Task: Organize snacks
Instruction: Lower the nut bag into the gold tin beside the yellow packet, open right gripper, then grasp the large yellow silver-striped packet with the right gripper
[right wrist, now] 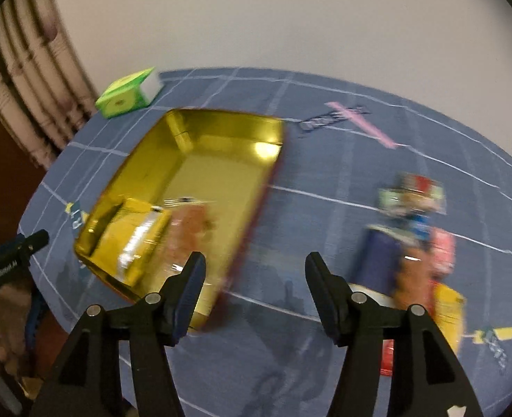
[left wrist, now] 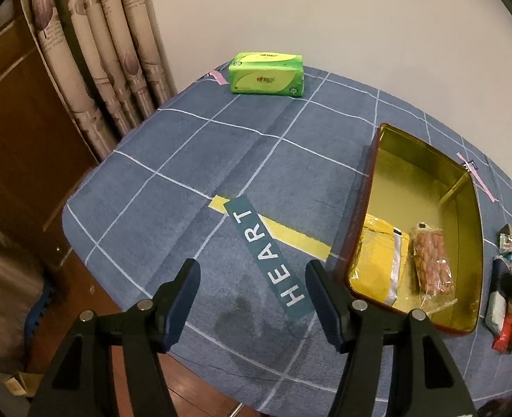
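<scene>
Your bench fills both views, spread with a blue cloth crossed by thin white lines and a strip reading HEART. On it sits the gold tin, open-topped with a dark red outer wall, and it's the big player here. Inside, at its near end, a yellow packet with a silver band lies flat, and just beside it a clear-wrapped peanut bar, the two side by side. The far end of the tin shows bare gold floor.

To the right of the tin, apart from it, your loose snacks lie in a cluster on the cloth; the right wrist view is blurred, so you get colours only — dark blue, pink, orange, red, yellow. At the far edge by the curtain sits a green tissue pack, well apart from everything.

Now your tools. Your left hand-held gripper hangs over the HEART strip, fingers wide apart, nothing between them. Your right hand-held gripper hovers over the cloth between the tin and the snack cluster, fingers spread as well, gripping nothing.
</scene>
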Tool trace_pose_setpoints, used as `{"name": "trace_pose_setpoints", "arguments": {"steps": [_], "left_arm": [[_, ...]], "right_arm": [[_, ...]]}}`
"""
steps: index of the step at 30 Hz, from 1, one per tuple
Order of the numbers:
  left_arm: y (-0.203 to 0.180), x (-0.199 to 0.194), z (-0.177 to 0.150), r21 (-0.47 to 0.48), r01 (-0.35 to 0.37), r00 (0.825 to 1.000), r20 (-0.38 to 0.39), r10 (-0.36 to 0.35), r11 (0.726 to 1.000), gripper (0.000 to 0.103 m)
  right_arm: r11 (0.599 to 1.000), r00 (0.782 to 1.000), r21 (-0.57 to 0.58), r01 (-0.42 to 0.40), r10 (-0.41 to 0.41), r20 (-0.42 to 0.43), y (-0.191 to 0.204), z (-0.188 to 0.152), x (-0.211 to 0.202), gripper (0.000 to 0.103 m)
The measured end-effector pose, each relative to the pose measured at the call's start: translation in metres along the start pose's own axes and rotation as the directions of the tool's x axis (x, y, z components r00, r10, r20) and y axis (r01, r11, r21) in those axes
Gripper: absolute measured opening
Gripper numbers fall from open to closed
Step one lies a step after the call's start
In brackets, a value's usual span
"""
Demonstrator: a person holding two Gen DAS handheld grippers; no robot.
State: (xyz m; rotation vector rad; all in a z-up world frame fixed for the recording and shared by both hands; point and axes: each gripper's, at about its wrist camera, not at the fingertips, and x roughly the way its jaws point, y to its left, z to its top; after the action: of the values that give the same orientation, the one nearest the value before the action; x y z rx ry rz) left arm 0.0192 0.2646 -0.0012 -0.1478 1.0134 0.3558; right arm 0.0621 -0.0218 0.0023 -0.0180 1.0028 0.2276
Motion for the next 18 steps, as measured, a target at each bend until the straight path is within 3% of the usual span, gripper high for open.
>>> {"name": "trace_pose_setpoints", "arguments": {"steps": [9, 15, 18], "left_arm": [[-0.011, -0.003, -0.004, 0.03, -0.041, 0.999, 0.012, 0.041, 0.999, 0.064], [-0.036, -0.015, -0.015, 0.104, -0.024, 0.999, 0.027, 0.021, 0.994, 0.064], [-0.049, -0.019, -0.021, 0.134, 0.001, 1.0, 0.017, -0.004, 0.991, 0.064]], "right_arm": [[0.974, 0.987, 0.159, 0.163, -0.163, -0.017, -0.118, -0.032, -0.025, 0.068], [0.954, 0.982, 0.231, 0.188, -0.175, -0.077, -0.159, -0.058, -0.012, 0.07], [0.953, 0.986, 0.26, 0.158, -0.139, -0.091, -0.166, -0.067, -0.005, 0.07]]}}
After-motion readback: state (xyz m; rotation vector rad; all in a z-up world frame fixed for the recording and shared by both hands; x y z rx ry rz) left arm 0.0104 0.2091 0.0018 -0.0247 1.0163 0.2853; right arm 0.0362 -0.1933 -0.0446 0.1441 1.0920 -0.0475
